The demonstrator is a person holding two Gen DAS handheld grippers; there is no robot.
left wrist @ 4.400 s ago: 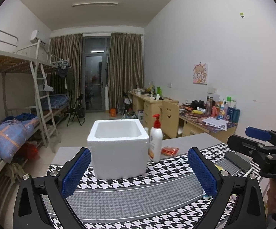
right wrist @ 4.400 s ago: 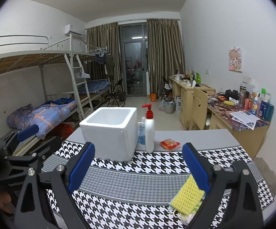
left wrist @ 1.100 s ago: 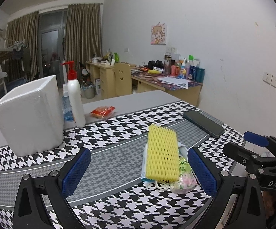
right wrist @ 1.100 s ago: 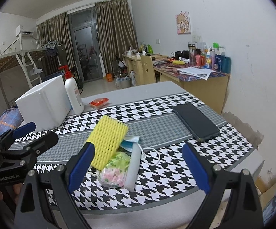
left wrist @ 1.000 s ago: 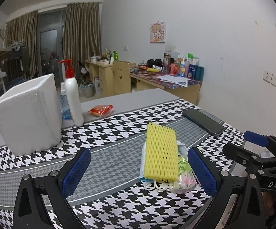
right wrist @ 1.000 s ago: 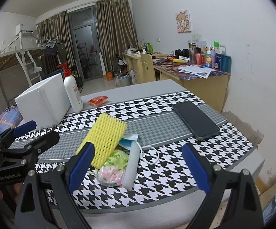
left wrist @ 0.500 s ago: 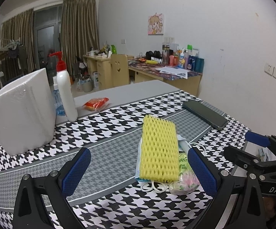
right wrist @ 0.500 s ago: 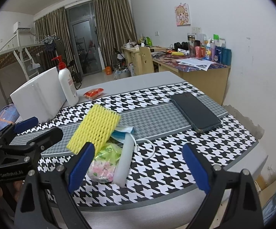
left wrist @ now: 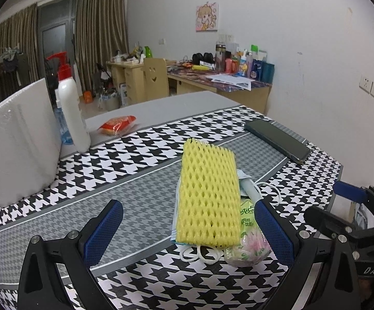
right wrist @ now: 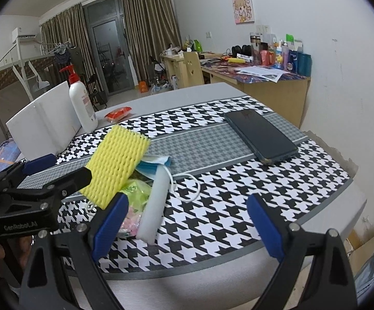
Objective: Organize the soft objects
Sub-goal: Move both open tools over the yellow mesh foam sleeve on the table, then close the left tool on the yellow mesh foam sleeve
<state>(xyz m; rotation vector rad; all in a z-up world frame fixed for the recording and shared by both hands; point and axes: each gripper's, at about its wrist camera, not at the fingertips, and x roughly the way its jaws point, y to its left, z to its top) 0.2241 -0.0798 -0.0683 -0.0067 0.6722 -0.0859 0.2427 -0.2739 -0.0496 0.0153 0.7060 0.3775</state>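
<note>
Left wrist view: left gripper (left wrist: 185, 233) fingers wide apart, blue pads, nothing clamped; yellow foam mesh sleeve (left wrist: 209, 193) lies between them, just ahead of the tips, nearer the right pad, topping a pile near the worktop's near edge: green printed packet (left wrist: 249, 221) with Chinese characters (not legible), white foam stick (left wrist: 249, 190), white elastic loops (left wrist: 200, 254). Right gripper (left wrist: 352, 206) at right edge, "DAS" on its body, its opening unclear from here. White foam box (left wrist: 14, 142) at left edge, white pump bottle with red top (left wrist: 70, 106) beside it, orange snack packet (left wrist: 118, 125) behind, black phone (left wrist: 277, 139) toward right edge of the houndstooth table mat (left wrist: 135, 170). Right wrist view: right gripper (right wrist: 187, 222) fingers spread wide, empty; yellow foam mesh sleeve (right wrist: 117, 162) sits left of its left pad, over a blue face mask (right wrist: 152, 164); white foam stick (right wrist: 154, 202) just ahead of that pad. Left gripper (right wrist: 55, 169) reads "GenRobot.AI", one finger tip touching or overlapping the sleeve's edge. Black phone (right wrist: 260, 135) well apart.
</note>
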